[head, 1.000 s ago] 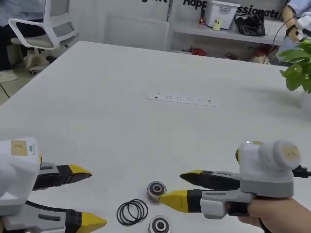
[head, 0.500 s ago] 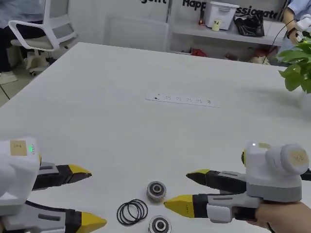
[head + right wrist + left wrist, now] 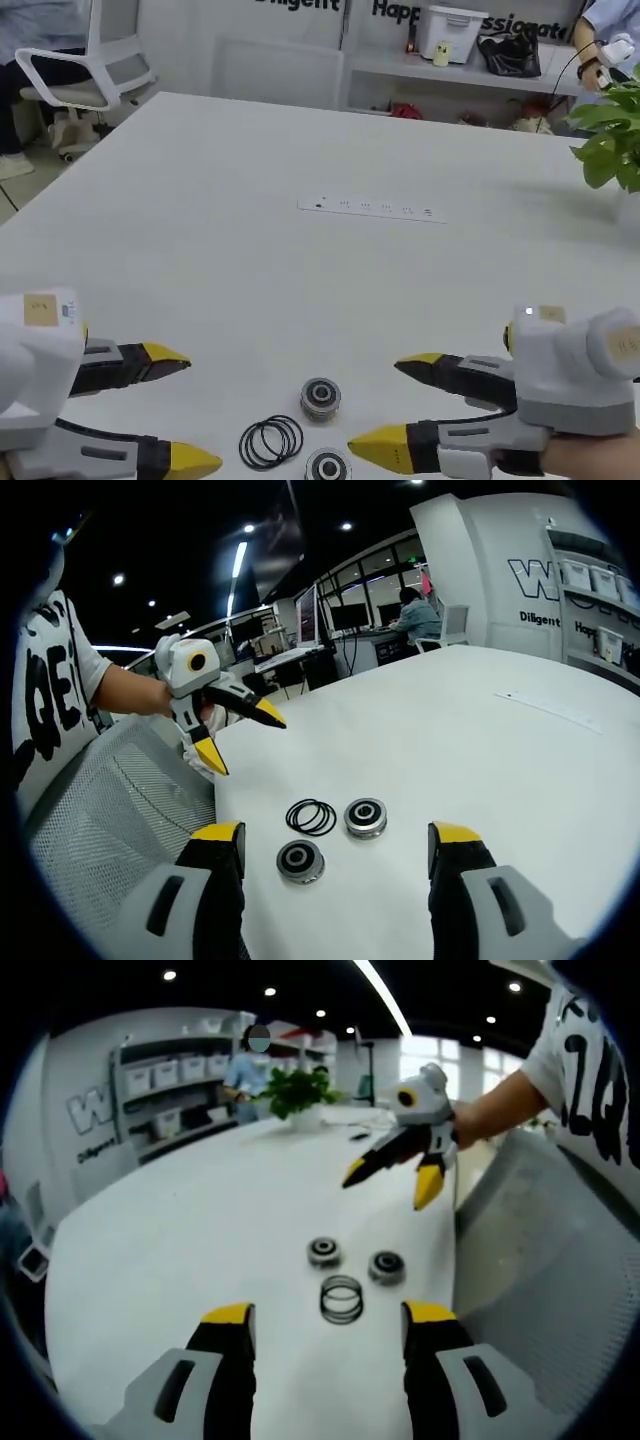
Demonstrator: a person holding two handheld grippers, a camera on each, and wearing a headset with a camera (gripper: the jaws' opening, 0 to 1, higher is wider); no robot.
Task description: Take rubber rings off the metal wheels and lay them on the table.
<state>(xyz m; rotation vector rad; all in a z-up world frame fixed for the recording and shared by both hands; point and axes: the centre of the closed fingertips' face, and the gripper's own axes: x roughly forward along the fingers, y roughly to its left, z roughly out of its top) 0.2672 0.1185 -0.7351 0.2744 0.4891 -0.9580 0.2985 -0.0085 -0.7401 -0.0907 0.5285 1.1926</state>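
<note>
Two metal wheels lie near the table's front edge: one further in, one at the very front. A small pile of black rubber rings lies flat on the table just left of them. In the left gripper view the rings sit ahead of the wheels. My left gripper is open at the lower left, holding nothing. My right gripper is open at the lower right, also holding nothing. In the right gripper view the rings and wheels lie between the jaws' line of sight.
A white power strip lies mid-table. A green plant stands at the right edge. An office chair is at the far left, shelves with a white box behind. A mesh chair sits at the front edge.
My right gripper has drawn back to the right and toward me, away from the wheels, and its jaws stand wider apart. The left gripper, rings and wheels have stayed put.
</note>
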